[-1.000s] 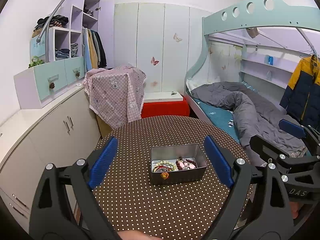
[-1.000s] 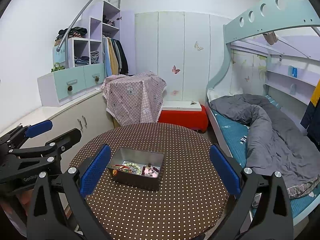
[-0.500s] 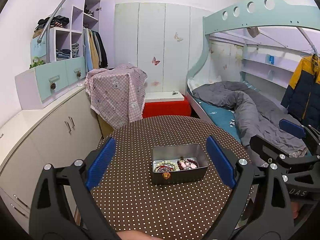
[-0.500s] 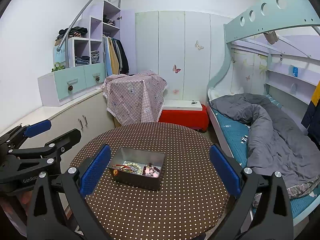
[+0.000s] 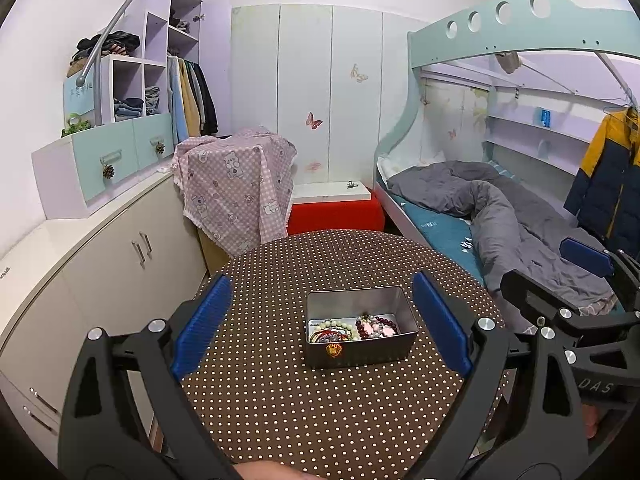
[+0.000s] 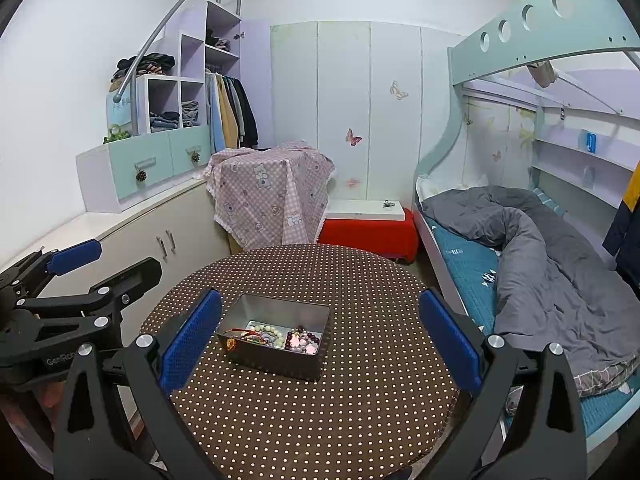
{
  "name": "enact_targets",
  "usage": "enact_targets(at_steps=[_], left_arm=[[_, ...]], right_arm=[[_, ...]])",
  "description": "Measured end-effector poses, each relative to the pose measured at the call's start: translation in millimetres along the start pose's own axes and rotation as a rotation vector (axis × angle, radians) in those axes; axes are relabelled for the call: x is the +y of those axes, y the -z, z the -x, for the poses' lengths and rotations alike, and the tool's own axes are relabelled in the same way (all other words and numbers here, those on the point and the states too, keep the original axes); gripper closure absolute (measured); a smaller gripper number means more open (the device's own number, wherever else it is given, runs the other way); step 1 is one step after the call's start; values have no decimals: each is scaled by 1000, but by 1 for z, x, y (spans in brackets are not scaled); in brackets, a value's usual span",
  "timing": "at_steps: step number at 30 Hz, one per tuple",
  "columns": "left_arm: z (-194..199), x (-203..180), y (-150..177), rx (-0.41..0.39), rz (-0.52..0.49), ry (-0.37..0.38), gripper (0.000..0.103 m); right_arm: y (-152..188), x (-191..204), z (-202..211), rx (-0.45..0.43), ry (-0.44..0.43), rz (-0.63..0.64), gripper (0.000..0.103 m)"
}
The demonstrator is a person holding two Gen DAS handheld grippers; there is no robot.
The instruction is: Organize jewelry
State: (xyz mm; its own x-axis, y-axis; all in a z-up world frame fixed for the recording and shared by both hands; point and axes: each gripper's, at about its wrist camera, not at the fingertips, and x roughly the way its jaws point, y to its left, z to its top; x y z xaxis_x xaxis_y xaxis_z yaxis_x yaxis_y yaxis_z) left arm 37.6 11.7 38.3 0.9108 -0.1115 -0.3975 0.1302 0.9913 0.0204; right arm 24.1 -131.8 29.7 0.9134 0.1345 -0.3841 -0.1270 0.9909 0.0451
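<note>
Nearest, the left gripper (image 5: pixel 320 320) hovers above the near part of the round table (image 5: pixel 280 400), its blue-padded fingers (image 5: pixel 202 328) spread wide apart with nothing between them but open air. The right gripper (image 6: pixel 320 336) is held the same way, jaws fully spread and empty, just beside the left one; each shows at the edge of the other's view. A bit of a hand (image 5: pixel 264 472) peeks in at the bottom edge of the left wrist view.

Just past the fingertips, a rectangular metal tin (image 5: pixel 358 330) sits on the brown polka-dot tablecloth, roughly at the middle of the table, without a lid. Inside it lies the jewelry (image 5: pixel 352 328): a pale green bead bracelet, a dark red bead strand with pink pieces, and a red cord item, all bunched against the near wall of the tin. The far half of the tin's floor is bare. Neither gripper touches the tin.

Beyond the table stands a piece of furniture draped in a pink checked cloth (image 6: pixel 272 192), and next to it a red box (image 6: pixel 368 232) with a white top. To the right runs a bunk bed (image 6: pixel 540 32) with a rumpled grey duvet (image 6: pixel 560 260). Along the left wall are low cabinets (image 5: pixel 120 264) and open shelves with folded and hanging clothes. White wardrobe doors with butterfly stickers close off the back.
</note>
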Motion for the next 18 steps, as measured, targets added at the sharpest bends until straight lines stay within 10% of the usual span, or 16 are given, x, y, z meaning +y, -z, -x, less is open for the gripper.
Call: enact_targets(at_steps=[18], left_arm=[[-1, 0, 1, 8, -3, -2, 13]], right_arm=[[2, -5, -2, 10, -1, -11, 8]])
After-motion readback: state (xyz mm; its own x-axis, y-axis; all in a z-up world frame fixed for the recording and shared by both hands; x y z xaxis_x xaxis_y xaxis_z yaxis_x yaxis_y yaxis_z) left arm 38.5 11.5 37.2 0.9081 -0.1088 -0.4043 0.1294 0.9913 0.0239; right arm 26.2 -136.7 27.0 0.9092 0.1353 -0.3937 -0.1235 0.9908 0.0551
